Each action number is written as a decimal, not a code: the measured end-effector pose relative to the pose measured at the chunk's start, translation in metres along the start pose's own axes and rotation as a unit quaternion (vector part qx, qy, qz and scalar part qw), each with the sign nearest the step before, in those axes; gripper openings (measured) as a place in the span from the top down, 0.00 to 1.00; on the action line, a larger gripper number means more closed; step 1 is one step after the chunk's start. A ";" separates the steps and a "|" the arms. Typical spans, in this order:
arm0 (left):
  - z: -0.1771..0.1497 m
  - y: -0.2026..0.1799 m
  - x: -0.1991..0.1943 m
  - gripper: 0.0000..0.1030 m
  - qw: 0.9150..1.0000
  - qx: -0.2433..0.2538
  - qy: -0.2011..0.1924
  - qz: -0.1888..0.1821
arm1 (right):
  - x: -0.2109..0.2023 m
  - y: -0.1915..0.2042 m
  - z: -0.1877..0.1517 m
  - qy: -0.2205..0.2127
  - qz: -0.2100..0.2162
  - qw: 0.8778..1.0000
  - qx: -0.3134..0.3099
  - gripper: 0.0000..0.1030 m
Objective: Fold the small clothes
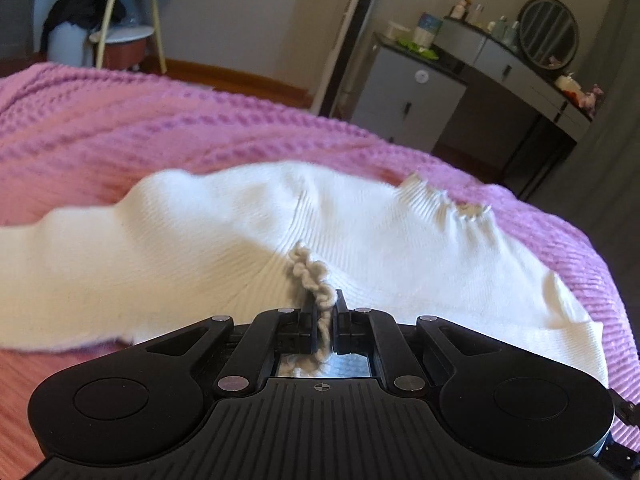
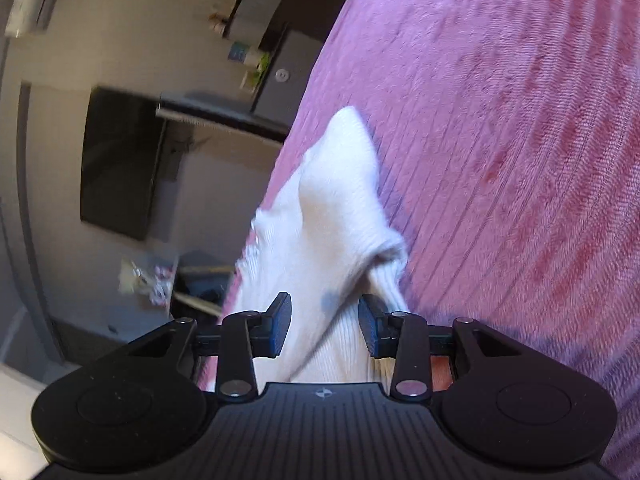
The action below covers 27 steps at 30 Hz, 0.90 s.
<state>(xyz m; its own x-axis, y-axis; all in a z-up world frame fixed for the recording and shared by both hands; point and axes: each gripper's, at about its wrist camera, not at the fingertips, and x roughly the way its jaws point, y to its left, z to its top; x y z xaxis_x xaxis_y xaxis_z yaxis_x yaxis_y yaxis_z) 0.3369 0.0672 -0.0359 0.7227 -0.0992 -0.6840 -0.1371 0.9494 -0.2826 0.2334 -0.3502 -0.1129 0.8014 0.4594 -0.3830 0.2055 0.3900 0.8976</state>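
A small white ribbed knit garment (image 1: 224, 240) lies across the pink bedspread (image 1: 120, 120), with a frilled edge at its far right. My left gripper (image 1: 323, 300) is shut on a bunched, crinkled edge of it at the near side. In the right wrist view the same white garment (image 2: 340, 208) runs away from the camera along the bed's edge. My right gripper (image 2: 324, 316) is open, its fingers on either side of the ribbed cloth, which passes between them without being pinched.
The pink textured bedspread (image 2: 500, 160) covers the bed. Beyond the bed's far edge stand a grey dresser with a round mirror (image 1: 548, 34), a white cabinet (image 1: 408, 100) and a small round side table (image 1: 124, 32). The floor and dark furniture (image 2: 120, 160) lie left of the bed.
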 end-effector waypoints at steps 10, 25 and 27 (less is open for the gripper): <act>0.006 -0.021 0.000 0.92 0.999 0.046 -0.022 -0.013 | -0.004 0.007 0.004 -0.110 -0.066 0.989 -0.073 0.94; 0.004 -0.022 0.015 0.88 0.994 0.095 -0.022 0.038 | -0.004 0.020 -0.005 -0.074 -0.098 0.980 -0.154 0.84; 0.000 -0.019 0.019 0.82 0.993 0.104 -0.008 0.061 | -0.002 0.026 -0.005 -0.054 -0.113 0.979 -0.162 0.83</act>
<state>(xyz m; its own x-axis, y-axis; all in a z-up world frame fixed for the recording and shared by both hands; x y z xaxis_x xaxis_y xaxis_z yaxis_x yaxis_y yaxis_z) 0.3533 0.0474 -0.0439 0.7203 0.0230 -0.6933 -0.0827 0.9952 -0.0529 0.2341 -0.3374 -0.0895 0.8146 0.2526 -0.5222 0.2087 0.7123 0.6701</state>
